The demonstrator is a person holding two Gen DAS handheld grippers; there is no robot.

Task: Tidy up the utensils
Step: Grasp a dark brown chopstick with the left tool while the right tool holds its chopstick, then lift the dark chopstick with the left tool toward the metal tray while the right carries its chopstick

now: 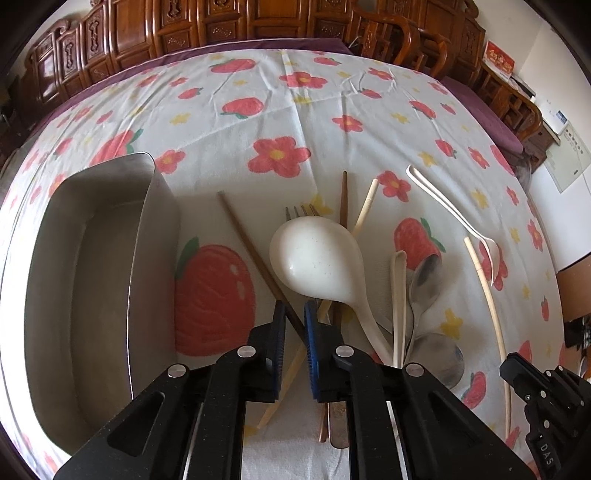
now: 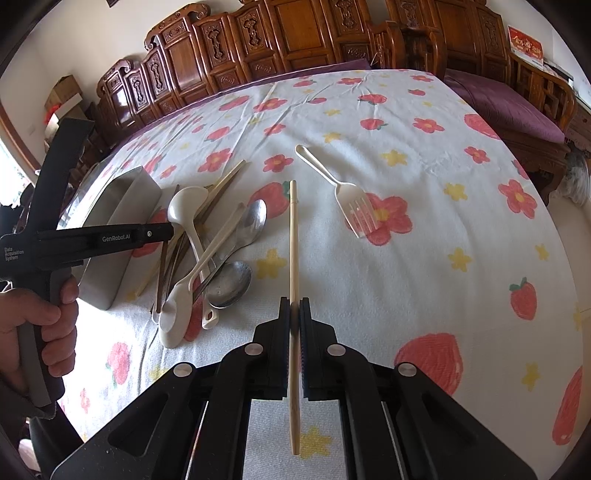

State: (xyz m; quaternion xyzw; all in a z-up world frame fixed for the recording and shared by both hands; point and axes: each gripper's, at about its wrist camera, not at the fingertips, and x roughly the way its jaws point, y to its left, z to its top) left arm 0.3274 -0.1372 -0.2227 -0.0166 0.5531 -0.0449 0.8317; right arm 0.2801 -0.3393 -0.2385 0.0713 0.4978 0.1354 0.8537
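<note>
My left gripper [image 1: 294, 310] is shut on a dark brown chopstick [image 1: 255, 251], low over a pile of utensils: a white ladle [image 1: 317, 254], a metal fork [image 1: 301, 211], two metal spoons [image 1: 426, 280] and pale chopsticks [image 1: 364, 210]. My right gripper [image 2: 294, 306] is shut on a pale bamboo chopstick [image 2: 293, 236], which points away over the cloth; the same chopstick shows in the left wrist view [image 1: 491, 306]. A white plastic fork [image 2: 347, 192] lies apart to the right. A metal tray [image 1: 96, 280] stands left of the pile.
The table is covered with a white cloth with red flowers and strawberries [image 2: 424, 258]. Carved wooden furniture [image 2: 295, 33] lines the far side. A purple cushioned bench [image 2: 509, 103] stands at the right. A hand [image 2: 48, 321] holds the left gripper's handle.
</note>
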